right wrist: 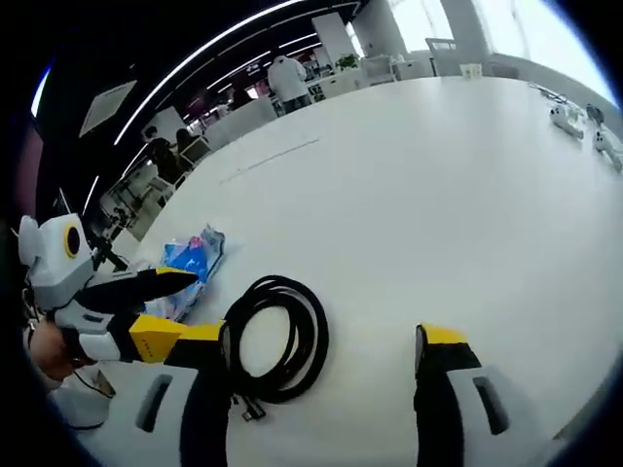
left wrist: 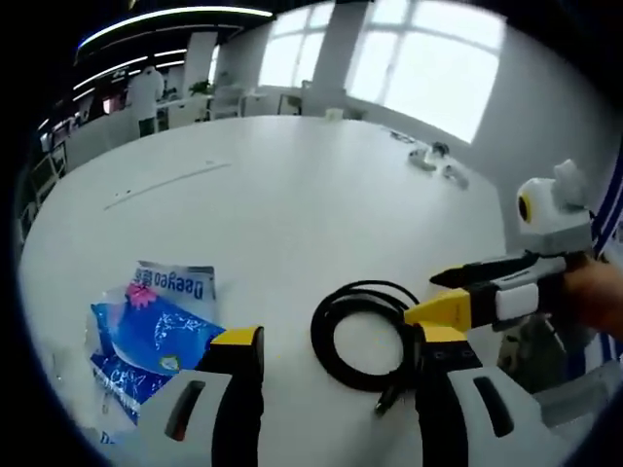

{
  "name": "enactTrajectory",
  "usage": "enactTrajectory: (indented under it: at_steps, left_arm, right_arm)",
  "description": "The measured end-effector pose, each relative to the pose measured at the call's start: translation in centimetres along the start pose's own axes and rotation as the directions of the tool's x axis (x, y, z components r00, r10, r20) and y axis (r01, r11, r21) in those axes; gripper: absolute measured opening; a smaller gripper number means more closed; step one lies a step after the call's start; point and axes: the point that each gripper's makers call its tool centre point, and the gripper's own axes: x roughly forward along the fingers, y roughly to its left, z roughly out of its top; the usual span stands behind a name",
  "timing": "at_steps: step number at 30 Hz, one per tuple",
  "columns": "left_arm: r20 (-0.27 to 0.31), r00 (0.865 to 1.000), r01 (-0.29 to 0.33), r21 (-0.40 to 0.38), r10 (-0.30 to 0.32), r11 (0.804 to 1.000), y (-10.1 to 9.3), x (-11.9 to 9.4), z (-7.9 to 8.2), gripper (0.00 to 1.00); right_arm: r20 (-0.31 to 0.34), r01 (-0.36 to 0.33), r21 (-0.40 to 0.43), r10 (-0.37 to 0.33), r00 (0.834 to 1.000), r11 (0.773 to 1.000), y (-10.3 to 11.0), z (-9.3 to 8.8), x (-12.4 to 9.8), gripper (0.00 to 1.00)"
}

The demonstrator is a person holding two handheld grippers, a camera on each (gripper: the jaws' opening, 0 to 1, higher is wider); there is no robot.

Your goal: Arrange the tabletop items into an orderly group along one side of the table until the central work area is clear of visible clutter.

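Where both views look forward, one broad white table runs under tall bright windows, with ceiling light strips and people standing at desks in the far background. Items on the table, counted: one coiled black cable, one blue printed plastic packet, and a small cluster of white objects at the far edge, too small to identify. The cable lies near the table's close edge; the packet sits apart from it, on its left in the left gripper view. Left tool: jaws wide apart, holding nothing, the cable lying between and just ahead of them. Right tool: jaws wide apart, empty, the cable beside its left jaw. Each tool appears at the edge of the other's view.
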Motion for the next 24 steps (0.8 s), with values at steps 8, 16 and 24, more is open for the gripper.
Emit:
enactTrajectory:
  at_steps: [8,16,24]
  left_arm:
    - [0.014,1.000,-0.013,0.008,0.013,1.000,0.4,-1.0,0.5,0.79]
    - [0.014,0.999,-0.037,0.023,0.037,0.999,2.0,-2.3,0.9,0.90]
    - [0.017,0.998,-0.053,0.024,0.053,0.998,3.7,-3.9,1.4,0.89]
  right_arm:
    - [0.003,0.025,-0.012,-0.025,1.000,1.000,0.0,-0.1,-0.6,0.89]
    - [0.007,0.037,-0.014,-0.037,0.999,0.999,0.3,0.0,-1.1,0.97]
    - [0.009,0.034,-0.011,-0.034,0.999,0.999,1.3,-0.1,-1.3,0.96]
